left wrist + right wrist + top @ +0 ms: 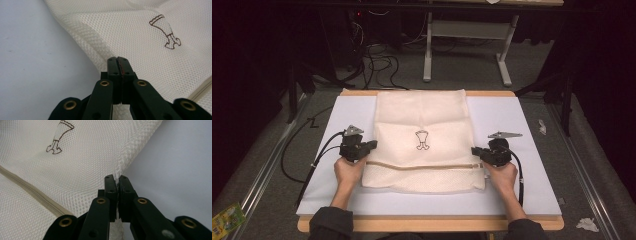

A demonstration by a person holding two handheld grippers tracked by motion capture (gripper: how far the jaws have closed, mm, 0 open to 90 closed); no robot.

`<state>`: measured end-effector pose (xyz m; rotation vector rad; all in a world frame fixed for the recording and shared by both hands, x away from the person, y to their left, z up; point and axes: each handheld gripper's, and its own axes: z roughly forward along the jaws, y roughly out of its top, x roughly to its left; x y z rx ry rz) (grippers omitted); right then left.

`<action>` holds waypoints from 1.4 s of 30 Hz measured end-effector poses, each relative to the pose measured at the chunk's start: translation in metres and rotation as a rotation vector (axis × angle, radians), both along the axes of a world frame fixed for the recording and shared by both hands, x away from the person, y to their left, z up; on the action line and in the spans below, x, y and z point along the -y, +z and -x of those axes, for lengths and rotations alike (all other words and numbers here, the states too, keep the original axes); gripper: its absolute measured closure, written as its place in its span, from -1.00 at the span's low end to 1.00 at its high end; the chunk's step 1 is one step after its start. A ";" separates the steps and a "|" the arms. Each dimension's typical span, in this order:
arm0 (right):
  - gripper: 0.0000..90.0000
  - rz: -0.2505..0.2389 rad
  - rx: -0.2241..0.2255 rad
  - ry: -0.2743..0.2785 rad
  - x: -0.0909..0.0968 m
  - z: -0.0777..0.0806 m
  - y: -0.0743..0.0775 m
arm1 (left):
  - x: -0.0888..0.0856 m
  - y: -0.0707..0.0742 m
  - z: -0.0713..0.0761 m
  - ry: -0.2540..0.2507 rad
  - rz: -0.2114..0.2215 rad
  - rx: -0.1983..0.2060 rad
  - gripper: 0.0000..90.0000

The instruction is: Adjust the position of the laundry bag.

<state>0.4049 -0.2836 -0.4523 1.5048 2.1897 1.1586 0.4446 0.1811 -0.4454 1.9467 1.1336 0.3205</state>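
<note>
A cream mesh bag (422, 142) with a small brown drawing (422, 139) and a tan zip (422, 166) lies on the pale mat (502, 115). My left gripper (373, 145) is at the bag's left edge, its jaws closed on the mesh (100, 47) with the fabric pinched at the tips (117, 58). At the right edge my right gripper (474, 151) is shut on the mesh bag (87, 165), the edge pinched between its tips (116, 178). The bag's near part is folded over toward the person, with the zip (30, 188) across it.
The mat lies on a wooden table (427, 222). Black cables (307, 165) trail from both grippers across the mat. Beyond the table are a desk frame (467, 45) and tangled cables (377, 62) on the floor; scraps lie on the grey floor (587, 224).
</note>
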 end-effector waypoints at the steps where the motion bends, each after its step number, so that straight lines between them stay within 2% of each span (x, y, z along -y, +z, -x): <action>1: 0.97 0.000 -0.004 -0.004 0.001 0.000 0.000 | 0.001 0.000 0.000 -0.002 -0.001 0.000 0.99; 8: 0.96 0.002 0.005 -0.013 0.008 0.004 0.001 | 0.011 0.003 0.000 -0.021 -0.015 0.017 0.99; 12: 0.96 -0.006 0.006 -0.027 0.014 0.006 0.001 | 0.016 0.003 -0.001 -0.027 0.004 0.021 0.99; 16: 0.96 -0.006 0.010 -0.036 0.021 0.008 0.002 | 0.023 0.002 -0.001 -0.039 -0.005 0.022 0.99; 20: 0.96 -0.007 0.007 -0.046 0.027 0.011 0.001 | 0.032 0.003 0.000 -0.047 -0.050 0.046 0.99; 36: 0.96 -0.017 0.009 -0.088 0.050 0.021 -0.002 | 0.057 0.005 -0.002 -0.080 -0.046 0.055 0.99; 39: 0.96 -0.019 0.009 -0.098 0.054 0.023 -0.002 | 0.059 0.004 -0.003 -0.080 -0.030 0.049 0.99; 42: 0.96 -0.018 0.007 -0.101 0.058 0.024 -0.002 | 0.060 0.001 -0.003 -0.080 -0.037 0.045 0.99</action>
